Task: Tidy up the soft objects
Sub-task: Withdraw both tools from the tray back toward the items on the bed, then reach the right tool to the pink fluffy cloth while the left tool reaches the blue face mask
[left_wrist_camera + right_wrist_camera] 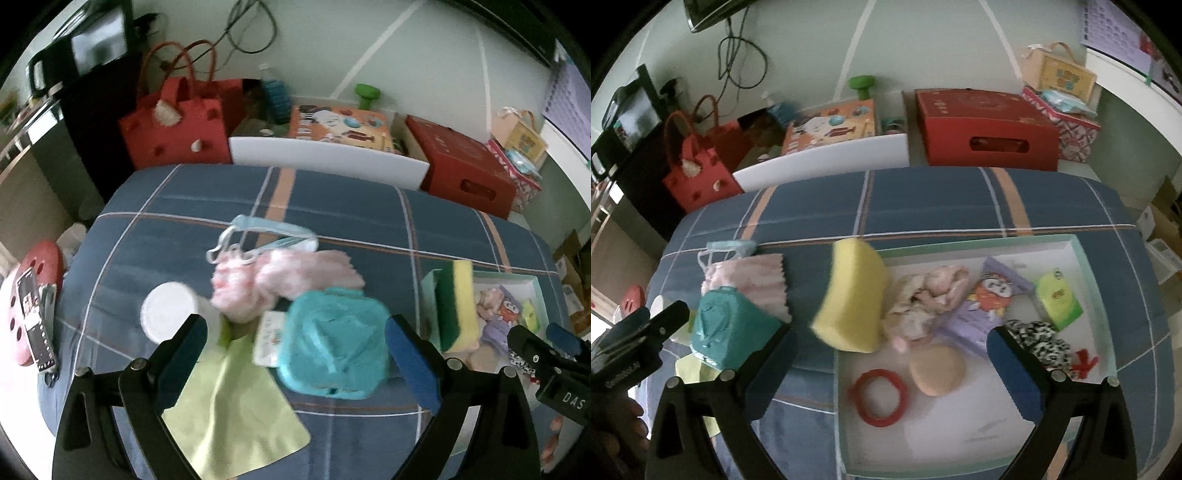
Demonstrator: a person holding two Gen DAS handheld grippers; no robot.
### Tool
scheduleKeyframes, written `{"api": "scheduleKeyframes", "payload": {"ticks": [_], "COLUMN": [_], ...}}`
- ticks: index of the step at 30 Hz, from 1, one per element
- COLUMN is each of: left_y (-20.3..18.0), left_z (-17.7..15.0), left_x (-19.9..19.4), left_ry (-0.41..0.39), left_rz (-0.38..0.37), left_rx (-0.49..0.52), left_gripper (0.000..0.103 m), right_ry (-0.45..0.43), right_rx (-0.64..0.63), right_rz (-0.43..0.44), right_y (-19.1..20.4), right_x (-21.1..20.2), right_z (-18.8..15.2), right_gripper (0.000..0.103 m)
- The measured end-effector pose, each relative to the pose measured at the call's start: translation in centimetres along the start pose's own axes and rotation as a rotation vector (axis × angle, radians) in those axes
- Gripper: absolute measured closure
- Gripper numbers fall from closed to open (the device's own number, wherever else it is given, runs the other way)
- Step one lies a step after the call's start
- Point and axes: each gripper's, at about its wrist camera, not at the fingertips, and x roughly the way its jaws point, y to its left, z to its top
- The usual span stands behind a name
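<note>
My left gripper [295, 347] is open, its jaws wide on either side of a teal cloth pouch [332, 350] lying on the blue plaid bed cover. Behind the pouch lie a pink fluffy cloth [280, 277] and a light-blue strap [269, 227]; a light-green cloth [229, 402] is spread below. My right gripper [894, 354] is open over a white tray [979, 240]. A yellow and green sponge [849, 295] stands on edge at the tray's left rim, free of the fingers. Inside the tray are a beige-pink cloth [923, 295], a purple cartoon pouch [990, 299], a red ring [879, 397] and a beige puff [936, 373].
A white round lid [168, 310] sits left of the pink cloth. The tray also holds a green packet [1058, 299] and a black-and-white scrunchie [1041, 343]. Beyond the bed stand a red bag [173, 129], a white bin [328, 158] and a red box [986, 129].
</note>
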Motion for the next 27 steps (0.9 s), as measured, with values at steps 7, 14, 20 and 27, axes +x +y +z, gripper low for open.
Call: {"api": "scheduleKeyframes", "payload": {"ticks": [7,14,20,27], "left_y": [2.9,4.9,6.0,8.9], "left_z": [-0.5,-0.6,-0.2,1.1], "left_x": [-0.5,-0.8,-0.8,-1.5], "left_ry": [-0.005,-0.015,-0.015,-0.042], "left_rz": [0.028,0.023,0.007,0.014], "left_rx": [-0.05,-0.094,-0.116,-0.157], "left_gripper": [0.006,0.006,0.006,0.006], "right_ry": [0.008,0.013,0.018,0.019], "right_rx": [-0.04,-0.089,-0.114,-0.16], "right_rz": [0.036,0.052,0.08,0.085], "right_y": [3.1,5.5,6.8,8.4], "right_x": [0.3,0.5,1.1,1.8], "right_z": [-0.3,-0.6,-0.7,-0.5], "right_gripper": [0.0,0.0,0.0,0.0]}}
